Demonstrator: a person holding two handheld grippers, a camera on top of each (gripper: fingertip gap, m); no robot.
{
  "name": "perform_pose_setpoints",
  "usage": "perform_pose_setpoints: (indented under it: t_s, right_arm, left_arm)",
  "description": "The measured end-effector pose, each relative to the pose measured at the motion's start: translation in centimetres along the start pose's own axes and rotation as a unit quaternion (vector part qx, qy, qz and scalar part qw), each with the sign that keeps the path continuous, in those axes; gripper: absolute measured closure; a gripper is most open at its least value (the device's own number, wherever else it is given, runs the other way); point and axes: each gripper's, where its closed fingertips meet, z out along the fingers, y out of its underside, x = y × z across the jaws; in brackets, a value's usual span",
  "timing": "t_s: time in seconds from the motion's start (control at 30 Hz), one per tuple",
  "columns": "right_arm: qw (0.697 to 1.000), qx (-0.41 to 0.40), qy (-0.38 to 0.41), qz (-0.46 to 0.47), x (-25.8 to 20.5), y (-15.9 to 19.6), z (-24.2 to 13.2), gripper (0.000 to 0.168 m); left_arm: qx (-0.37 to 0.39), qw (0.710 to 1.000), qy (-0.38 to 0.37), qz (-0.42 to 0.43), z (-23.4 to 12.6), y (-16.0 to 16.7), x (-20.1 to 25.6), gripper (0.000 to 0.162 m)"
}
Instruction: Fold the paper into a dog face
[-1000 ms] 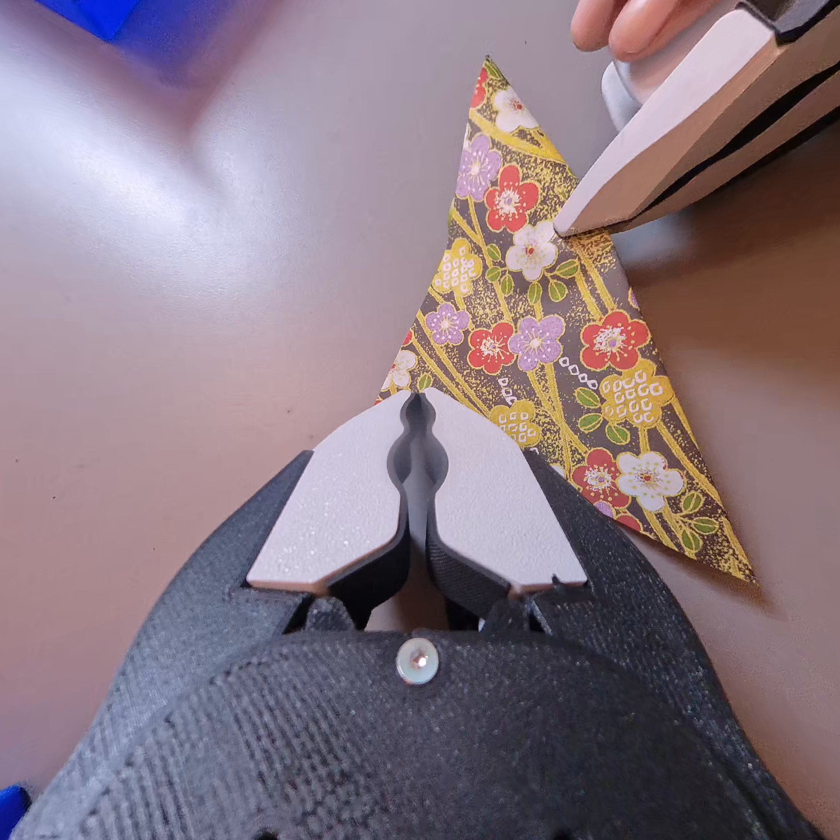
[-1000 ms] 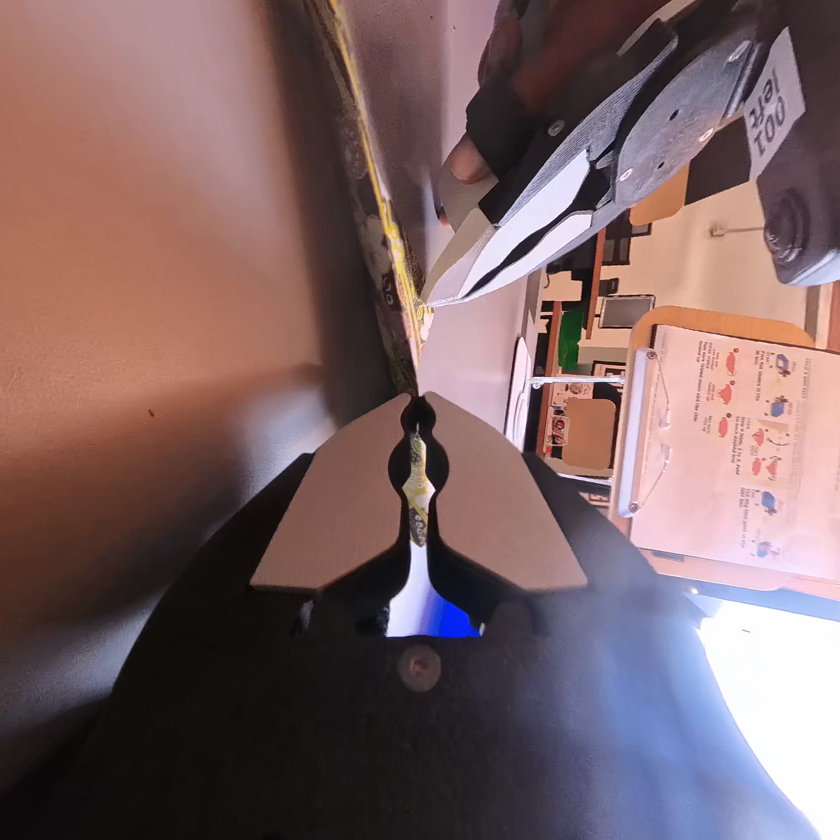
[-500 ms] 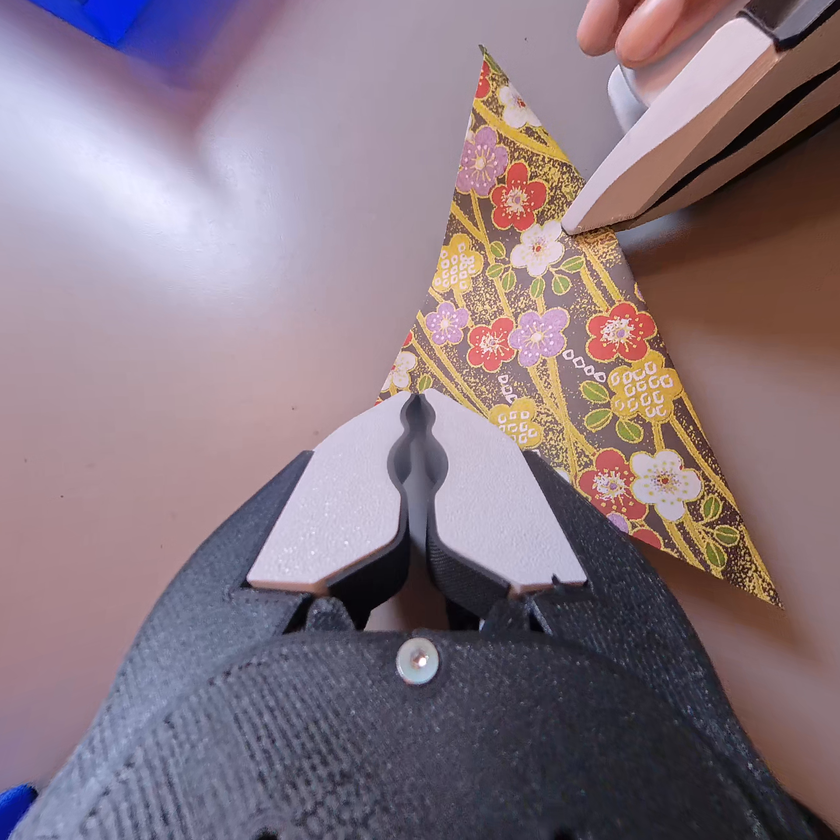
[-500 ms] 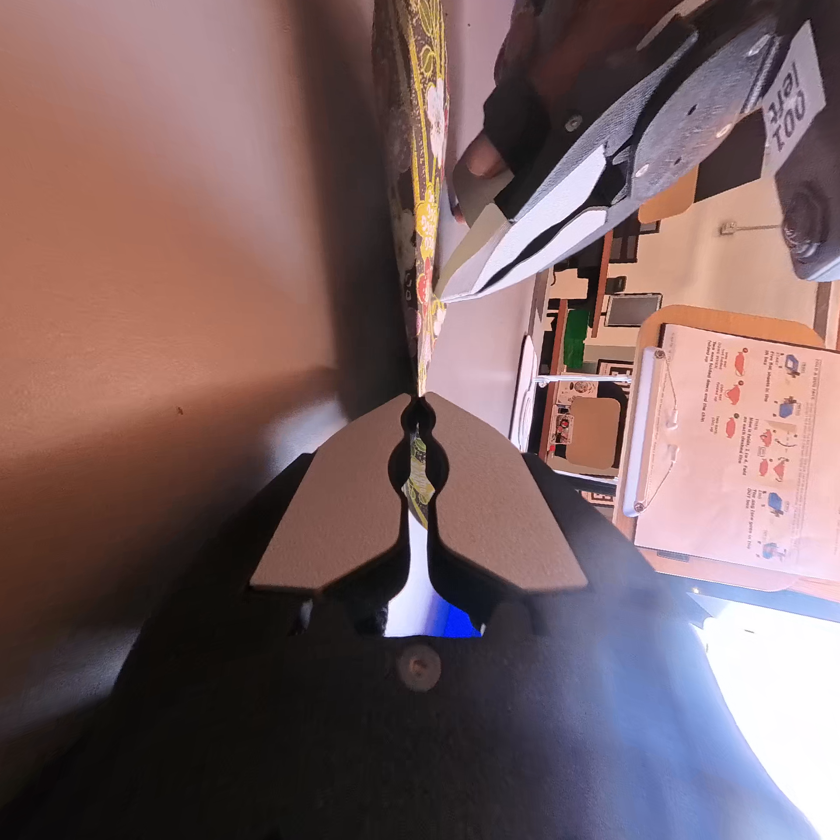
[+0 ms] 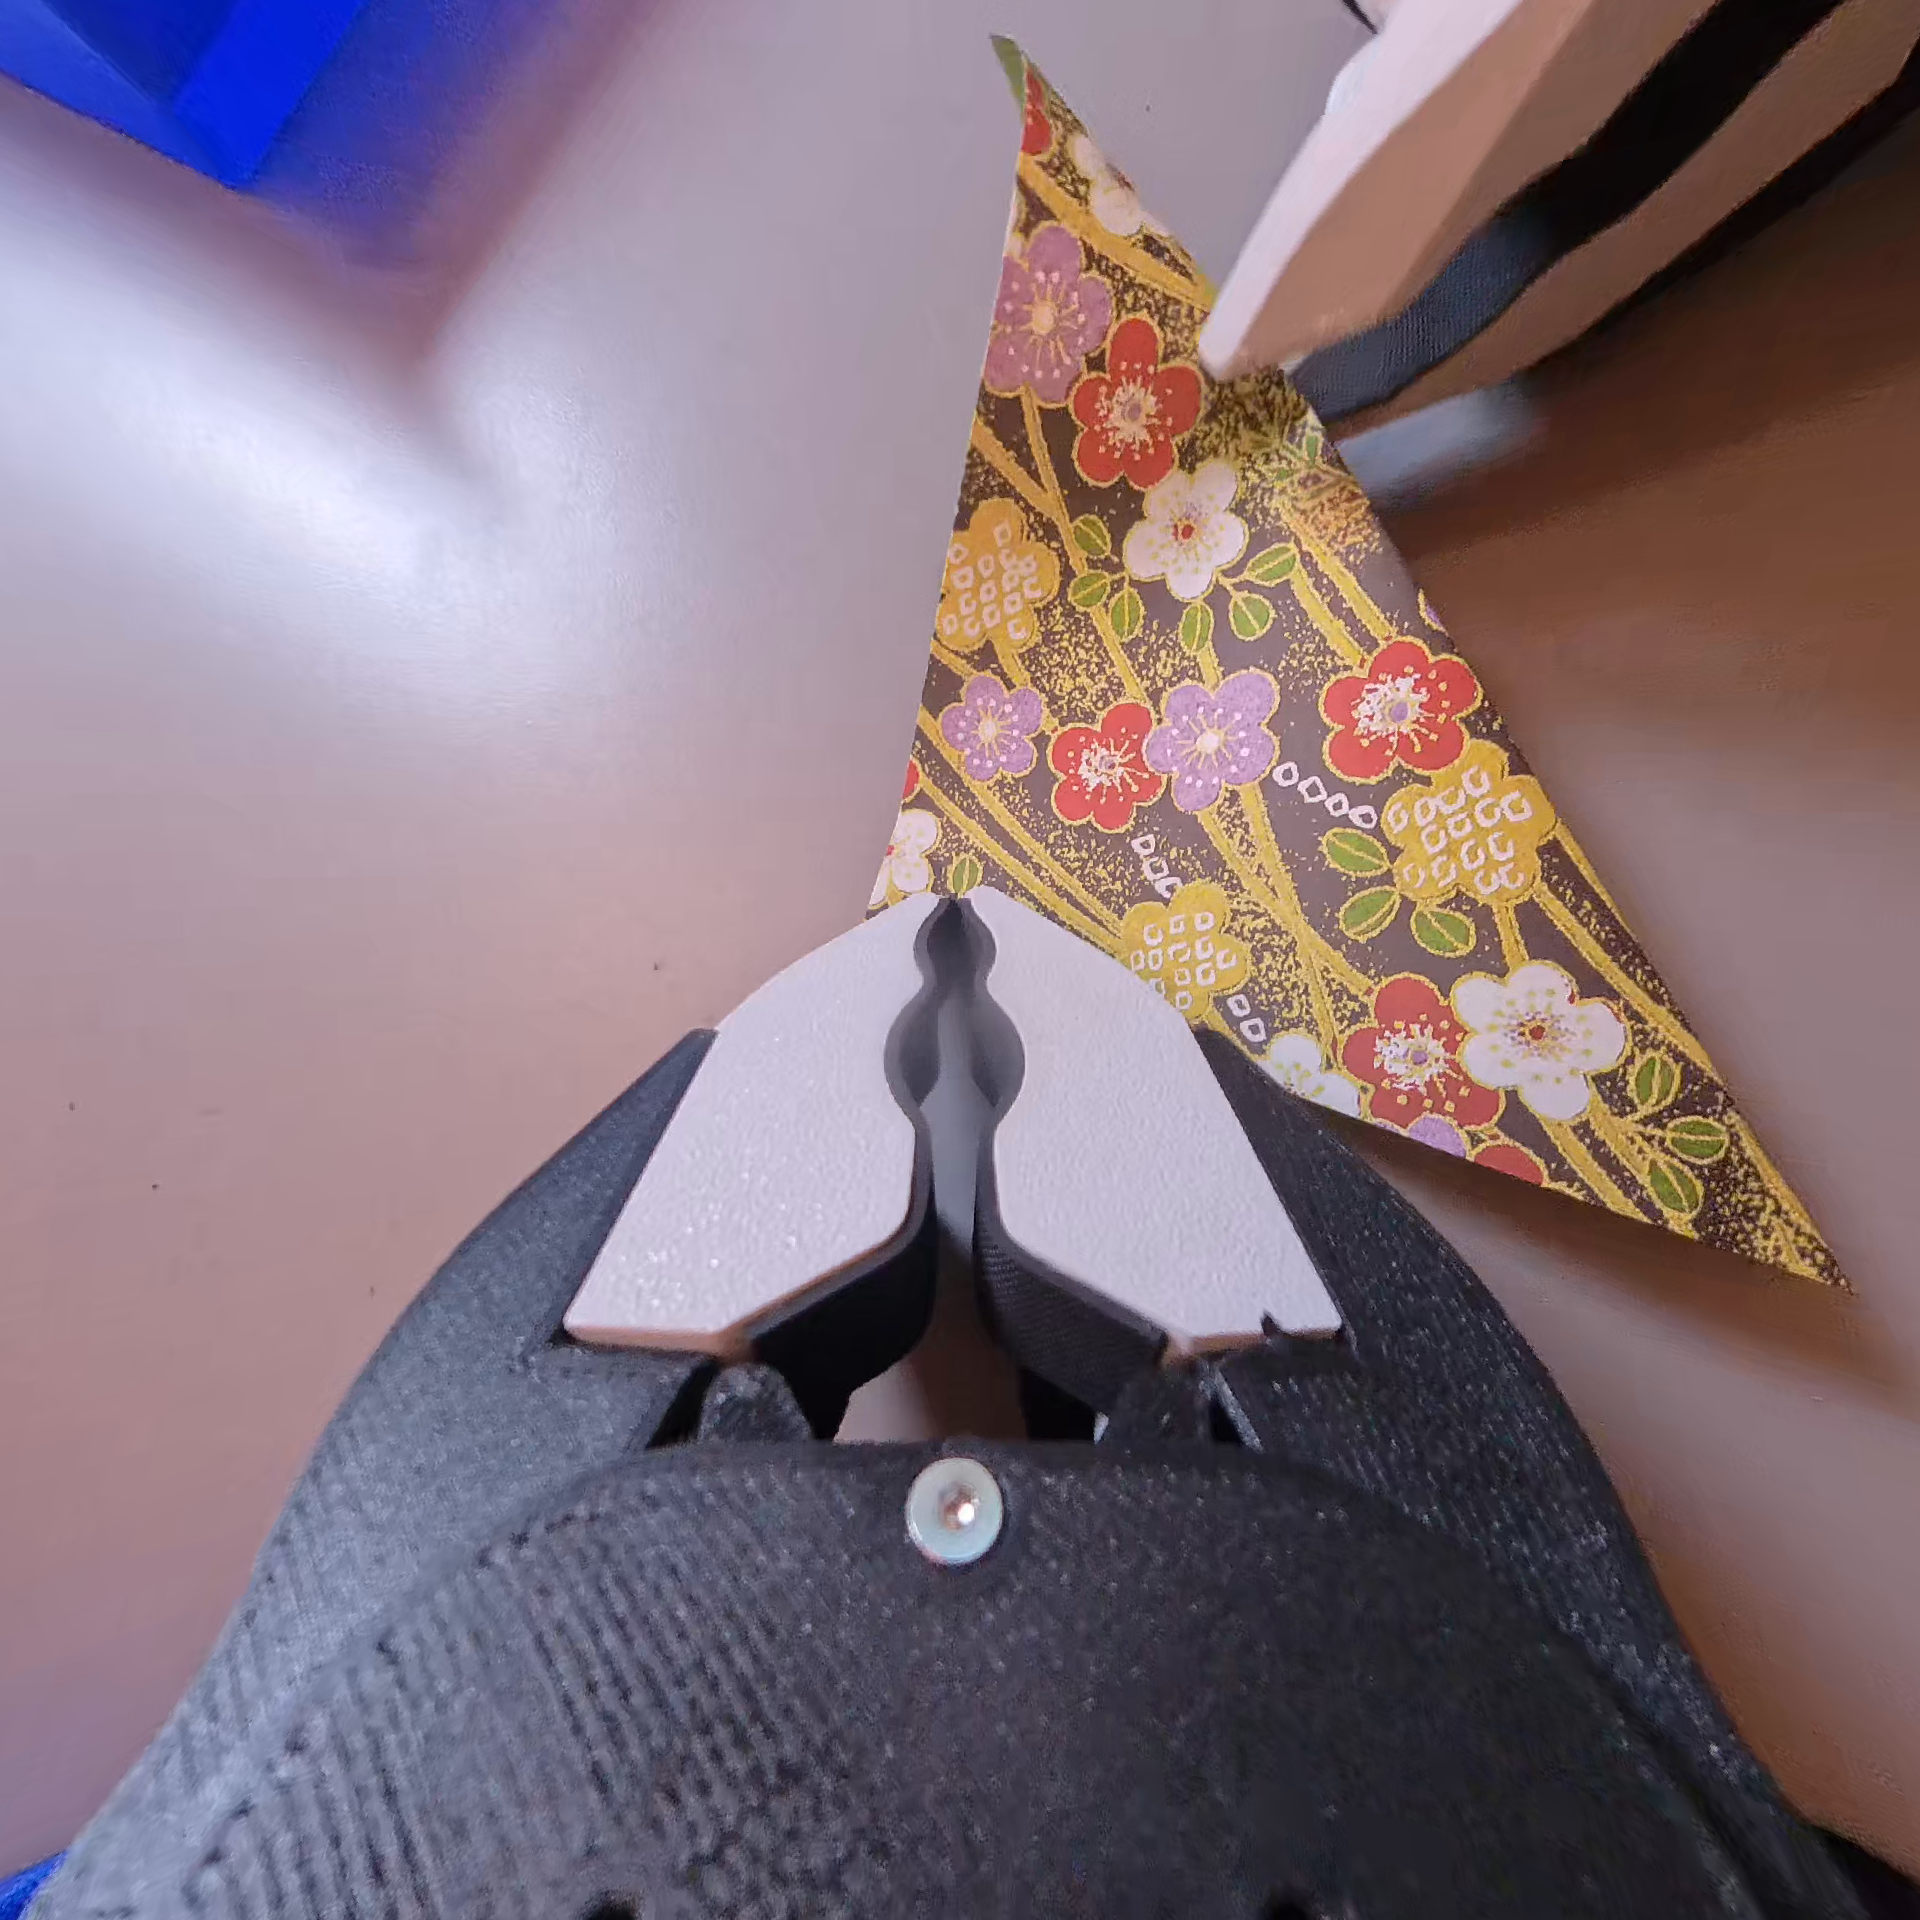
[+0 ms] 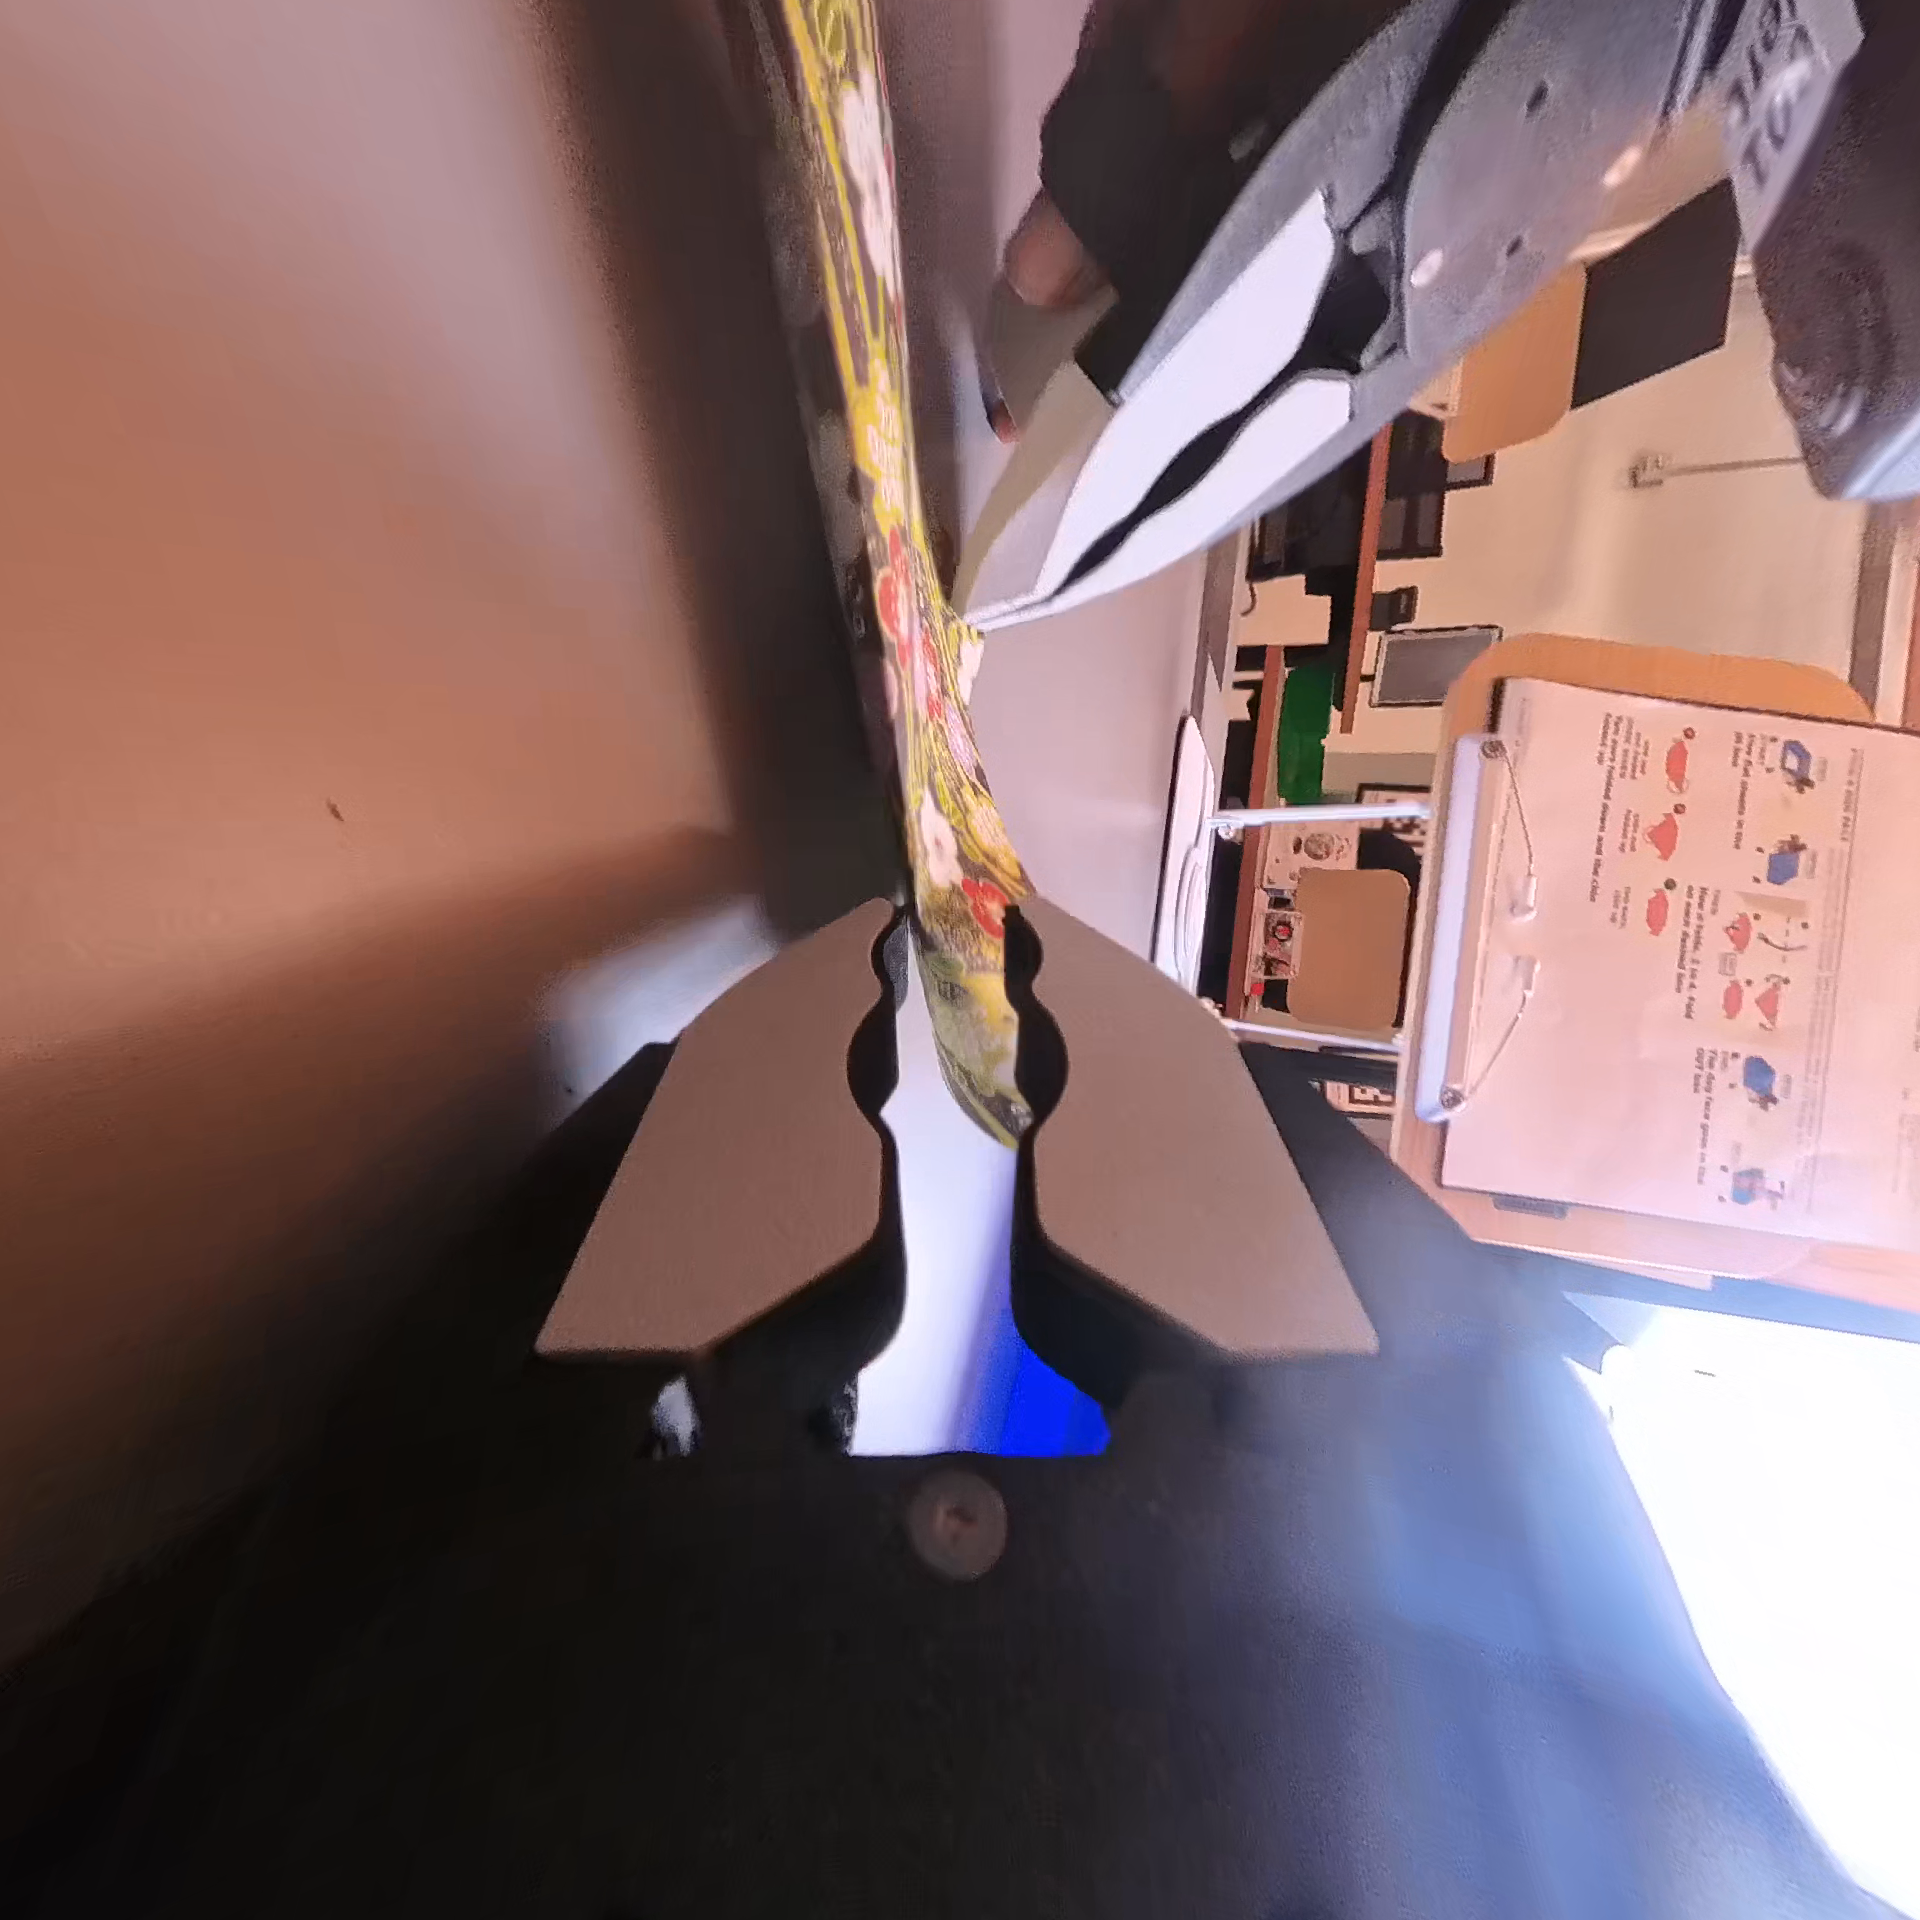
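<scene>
lying flat on brown table [image 5: 436, 831]: floral paper [image 5: 1226, 727], folded to a triangle. left gripper [image 5: 951, 906] closed, empty, tips at its near corner. right gripper [image 6: 948, 914] parted, paper corner loose between jaws.

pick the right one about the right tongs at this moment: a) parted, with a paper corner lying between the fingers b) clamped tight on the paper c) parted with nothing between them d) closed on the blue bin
a: in the right wrist view the right tongs stand parted, and a corner of the floral paper lies in the gap between the fingers.
</scene>
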Motion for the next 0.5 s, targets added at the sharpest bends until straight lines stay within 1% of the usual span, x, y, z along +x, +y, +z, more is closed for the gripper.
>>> perform_pose_setpoints:
  t_s: [0.13, 0.2, 0.27, 0.4, 0.5]
  right_arm:
    - [1.000, -0.021, 0.012, -0.017, 0.7, 1.6, 0.3, 0.150]
    - [0.999, -0.022, 0.011, -0.026, 0.6, 1.7, 0.5, 0.155]
    - [0.999, -0.018, 0.011, -0.034, 0.4, 1.8, 0.6, 0.156]
    - [0.999, -0.009, 0.008, -0.043, 0.9, 2.1, 0.3, 0.146]
    - [0.997, -0.003, 0.002, -0.080, 1.0, 2.6, 0.6, 0.138]
  left_arm:
    - [0.002, 1.000, 0.002, 0.002, 0.0, 0.0, 0.0, 0.162]
    - [0.003, 1.000, 0.004, 0.003, 0.0, 0.0, 0.0, 0.162]
    - [0.003, 1.000, 0.003, 0.003, 0.0, 0.0, 0.0, 0.162]
    - [0.003, 1.000, 0.006, 0.003, 0.0, 0.0, 0.0, 0.162]
    - [0.004, 1.000, 0.008, 0.003, 0.0, 0.0, 0.0, 0.162]
